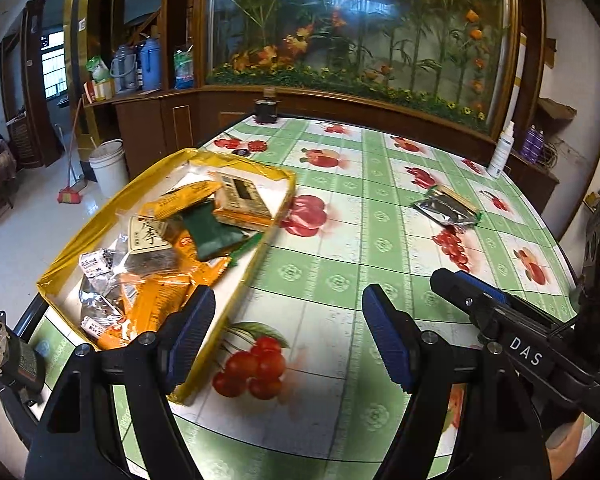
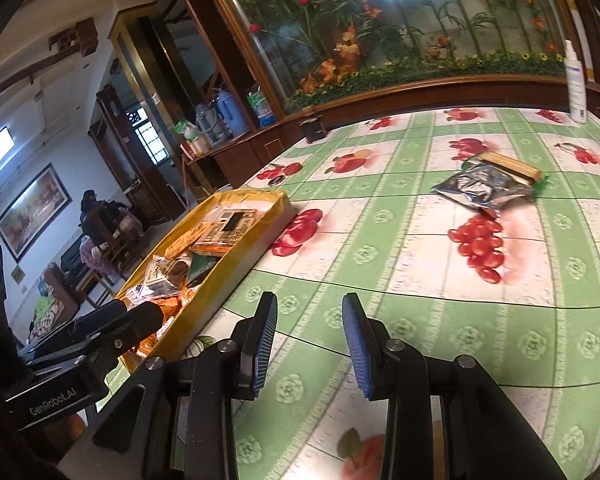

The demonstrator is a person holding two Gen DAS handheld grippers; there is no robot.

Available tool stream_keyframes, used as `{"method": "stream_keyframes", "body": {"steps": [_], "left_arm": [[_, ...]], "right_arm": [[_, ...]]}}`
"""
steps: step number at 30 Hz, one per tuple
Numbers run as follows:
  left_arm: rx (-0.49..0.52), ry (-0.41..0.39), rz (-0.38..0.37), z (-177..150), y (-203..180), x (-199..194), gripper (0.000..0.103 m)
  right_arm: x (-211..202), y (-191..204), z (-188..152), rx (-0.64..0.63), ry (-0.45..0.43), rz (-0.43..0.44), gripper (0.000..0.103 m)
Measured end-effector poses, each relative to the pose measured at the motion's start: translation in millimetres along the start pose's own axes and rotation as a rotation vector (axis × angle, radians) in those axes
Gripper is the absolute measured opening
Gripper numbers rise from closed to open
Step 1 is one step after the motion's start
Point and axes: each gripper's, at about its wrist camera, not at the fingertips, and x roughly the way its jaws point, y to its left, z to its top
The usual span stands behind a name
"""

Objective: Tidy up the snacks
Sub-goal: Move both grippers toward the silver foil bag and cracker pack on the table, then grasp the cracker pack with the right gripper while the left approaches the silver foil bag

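Tablecloth (image 1: 340, 184): glossy, smooth plastic-looking sheet with printed fruit. Yellow tray (image 1: 260, 236): shiny film-wrapped rim; packets (image 1: 168, 280) inside in glossy plastic wrap. Loose silver packet (image 2: 484, 188) is crinkled metallic foil; gripper pads (image 2: 266, 344) ribbed, matt blue.

1 shallow yellow-rimmed cardboard tray (image 1: 260, 254) holding a jumbled heap of orange, green and clear snack packets (image 1: 168, 248), too overlapped to count. 2 loose packets out on the fruit-print green checked tablecloth (image 1: 340, 280): 1 silver foil packet (image 2: 480, 190), 1 tan green-edged packet (image 2: 512, 168). Also 1 white spray bottle (image 2: 575, 80) and 1 dark lidded jar (image 1: 266, 110).
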Motion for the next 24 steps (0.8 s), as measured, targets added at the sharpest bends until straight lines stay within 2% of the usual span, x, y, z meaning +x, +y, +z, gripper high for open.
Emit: {"method": "stream_keyframes", "body": {"steps": [24], "left_arm": [[-0.011,0.079,-0.016,-4,-18,1,0.076]], "right_arm": [[-50,-70,-6,0.124,-0.063,-0.101,0.045]]}}
